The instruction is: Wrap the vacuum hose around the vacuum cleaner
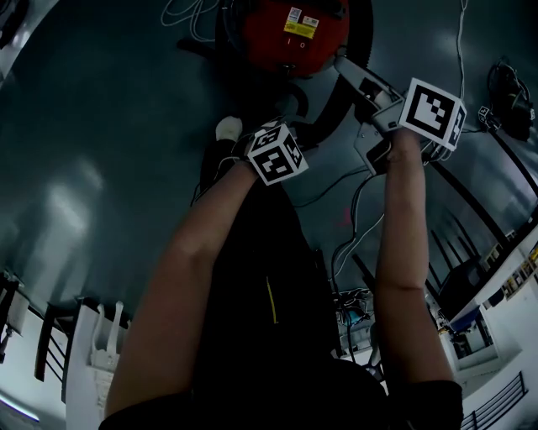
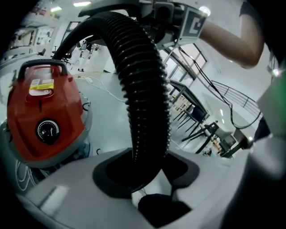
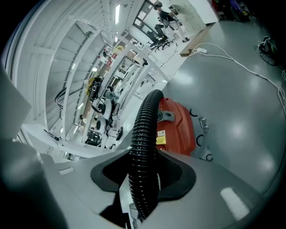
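Note:
The red vacuum cleaner [image 1: 290, 29] stands on the grey floor ahead of me; it also shows in the left gripper view [image 2: 42, 112] and the right gripper view [image 3: 176, 127]. Its black ribbed hose [image 2: 143, 89] runs up between the jaws of my left gripper [image 2: 147, 179] and arches over to the left. The same hose [image 3: 145, 147] passes through my right gripper [image 3: 143, 181] and leads off toward the vacuum. Both grippers are shut on the hose. In the head view only the marker cubes, left [image 1: 273, 153] and right [image 1: 433, 113], show well.
White cables [image 1: 189, 13] lie on the floor near the vacuum, and another cable [image 3: 232, 58] runs across the floor at the right. A black bundle [image 1: 513, 101] sits at the far right. Tables and chairs [image 2: 196, 120] stand beyond, and white furniture [image 1: 101, 344] is at the lower left.

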Demonstrator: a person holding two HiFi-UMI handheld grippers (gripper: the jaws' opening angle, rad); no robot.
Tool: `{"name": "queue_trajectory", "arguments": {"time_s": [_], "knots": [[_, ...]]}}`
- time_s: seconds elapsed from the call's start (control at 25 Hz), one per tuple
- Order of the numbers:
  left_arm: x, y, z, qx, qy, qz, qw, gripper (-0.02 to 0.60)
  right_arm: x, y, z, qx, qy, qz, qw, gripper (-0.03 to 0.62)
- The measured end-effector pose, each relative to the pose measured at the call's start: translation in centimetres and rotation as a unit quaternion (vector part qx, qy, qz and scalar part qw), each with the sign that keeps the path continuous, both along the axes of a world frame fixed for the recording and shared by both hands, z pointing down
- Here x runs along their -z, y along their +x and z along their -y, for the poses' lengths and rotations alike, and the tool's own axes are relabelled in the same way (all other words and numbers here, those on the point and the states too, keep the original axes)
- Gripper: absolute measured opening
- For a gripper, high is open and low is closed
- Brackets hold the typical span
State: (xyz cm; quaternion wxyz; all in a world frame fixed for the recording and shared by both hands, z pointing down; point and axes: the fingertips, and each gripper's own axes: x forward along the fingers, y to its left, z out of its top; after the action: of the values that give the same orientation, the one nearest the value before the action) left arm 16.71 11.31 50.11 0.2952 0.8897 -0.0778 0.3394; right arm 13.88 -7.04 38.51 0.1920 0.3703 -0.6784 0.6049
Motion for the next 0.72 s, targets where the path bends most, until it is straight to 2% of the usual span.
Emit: {"name": "queue_trajectory", "arguments": {"time_s": [0.16,0.36,0.52,0.6,0.72], "knots": [[0.4,-1.3,-1.2,-0.018,-0.002,0.001,0.9998,0.184,-0.6,-0.1,-0.5,0.005,-0.007,0.002,1.000,0.178],[1.0,-3.7,-2.8,-0.030,-0.031,0.000,0.9991,0.181,-1.1,-2.2,-1.1,0.014,-0.015,0.024,1.000,0.181],[0.3,-4.3,-3.6,-0.045,-0.056,0.010,0.9973,0.178,-2.4,-2.1,-1.5,0.016,-0.027,0.024,0.999,0.181],[0.3,-4.8,-3.8,-0.045,-0.069,0.010,0.9966,0.178,-2.8,-2.2,-1.7,0.016,-0.035,0.018,0.999,0.183],[1.1,-5.5,-4.0,-0.032,-0.084,-0.005,0.9960,0.178,-2.6,-3.2,-1.6,0.030,-0.022,0.040,0.998,0.189]]}}
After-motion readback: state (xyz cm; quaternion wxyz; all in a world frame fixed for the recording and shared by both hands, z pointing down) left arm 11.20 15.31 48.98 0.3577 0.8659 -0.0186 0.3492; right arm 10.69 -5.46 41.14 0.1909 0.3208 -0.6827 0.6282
